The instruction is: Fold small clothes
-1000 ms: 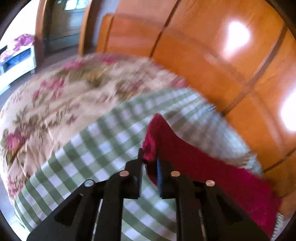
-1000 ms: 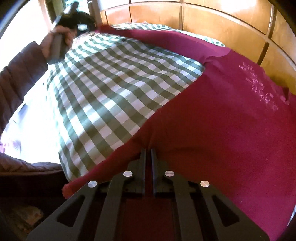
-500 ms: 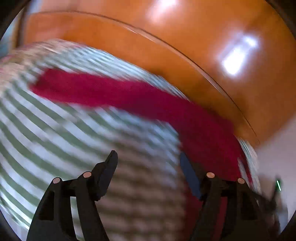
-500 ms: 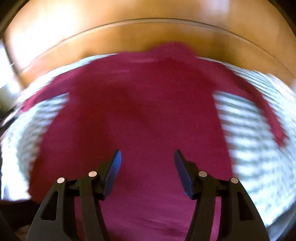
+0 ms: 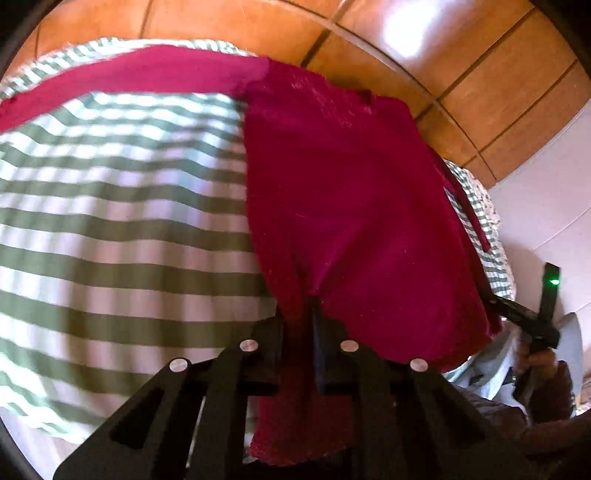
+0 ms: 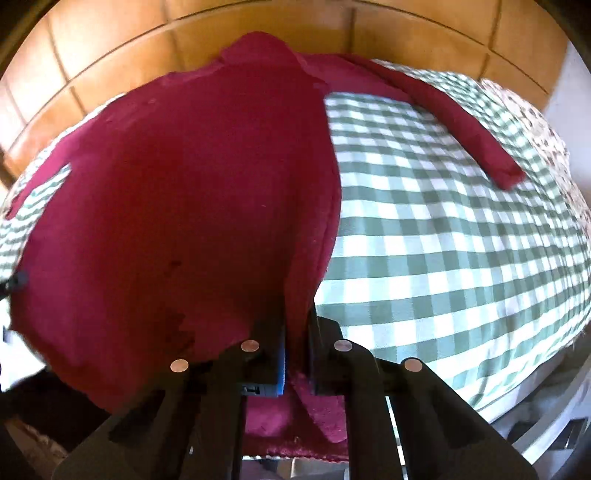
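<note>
A dark red long-sleeved sweater point(image 5: 351, 192) lies spread on a green-and-white checked bedcover point(image 5: 110, 221). My left gripper point(image 5: 297, 332) is shut on the sweater's hem at its left bottom edge. My right gripper point(image 6: 295, 332) is shut on the sweater point(image 6: 184, 184) at its hem near the right side seam. One sleeve point(image 6: 461, 122) stretches out to the right over the checked cover point(image 6: 443, 240). The other sleeve point(image 5: 129, 77) runs out to the left in the left wrist view.
A wooden panelled headboard point(image 6: 258, 26) runs behind the bed. A floral quilt point(image 6: 535, 110) lies at the far right. In the left wrist view the other hand-held gripper point(image 5: 532, 325) and the person's hand show at the right edge.
Both grippers let go of the sleeve and side, opened, swung to the sweater's bottom hem, and have shut on it there.
</note>
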The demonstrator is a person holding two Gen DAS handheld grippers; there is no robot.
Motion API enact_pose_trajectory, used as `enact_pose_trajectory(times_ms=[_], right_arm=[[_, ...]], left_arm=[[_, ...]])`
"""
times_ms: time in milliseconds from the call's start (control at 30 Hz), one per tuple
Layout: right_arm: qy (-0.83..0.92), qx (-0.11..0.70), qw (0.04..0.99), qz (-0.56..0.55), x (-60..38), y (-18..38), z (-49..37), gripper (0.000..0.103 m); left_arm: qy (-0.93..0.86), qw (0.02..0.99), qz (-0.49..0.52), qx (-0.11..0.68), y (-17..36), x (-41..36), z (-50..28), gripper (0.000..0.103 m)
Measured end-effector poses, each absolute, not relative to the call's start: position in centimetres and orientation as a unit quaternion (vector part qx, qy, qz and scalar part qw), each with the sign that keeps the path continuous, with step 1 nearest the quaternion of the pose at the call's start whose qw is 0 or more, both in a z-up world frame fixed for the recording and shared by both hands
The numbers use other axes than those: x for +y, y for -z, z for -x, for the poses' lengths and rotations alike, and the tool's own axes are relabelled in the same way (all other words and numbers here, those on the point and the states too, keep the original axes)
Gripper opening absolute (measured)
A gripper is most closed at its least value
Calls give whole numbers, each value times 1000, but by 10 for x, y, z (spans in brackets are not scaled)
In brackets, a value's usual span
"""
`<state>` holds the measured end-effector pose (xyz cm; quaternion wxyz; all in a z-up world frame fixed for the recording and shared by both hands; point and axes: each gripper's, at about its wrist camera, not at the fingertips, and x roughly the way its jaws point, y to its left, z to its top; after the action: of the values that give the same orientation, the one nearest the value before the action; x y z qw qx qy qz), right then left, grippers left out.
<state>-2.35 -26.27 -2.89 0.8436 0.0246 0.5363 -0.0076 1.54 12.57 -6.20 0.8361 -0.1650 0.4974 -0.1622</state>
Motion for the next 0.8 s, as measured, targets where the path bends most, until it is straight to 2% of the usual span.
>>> enact_pose_trajectory(times_ms=[133,233,300,367,433,533,667,800], right_arm=[[-40,519,852,-46,-265,6,45,7],[-43,534,843,-41,-268,14,53,7],[-43,536,841,-58,-274,18,50,8],[-37,520,849,-84,-284,14,48,18],[-2,497,863,-87,-299,4,44,39],[96,449,883,-99,-347,-9,26,47],[199,427,880,-65,-398,0,-12,47],[243,436,866,9,-422,24,-64,47]], left_arm=[[142,837,154,506,67,127,-3,11],[127,833,143,519,75,123,-2,22],[109,848,130,503,62,118,-9,63],[97,878,107,456,37,113,-13,71],[96,893,92,430,21,107,-21,75],[102,905,73,407,10,84,-44,79],[120,899,42,420,21,37,-79,80],[137,889,-5,437,37,-9,-101,86]])
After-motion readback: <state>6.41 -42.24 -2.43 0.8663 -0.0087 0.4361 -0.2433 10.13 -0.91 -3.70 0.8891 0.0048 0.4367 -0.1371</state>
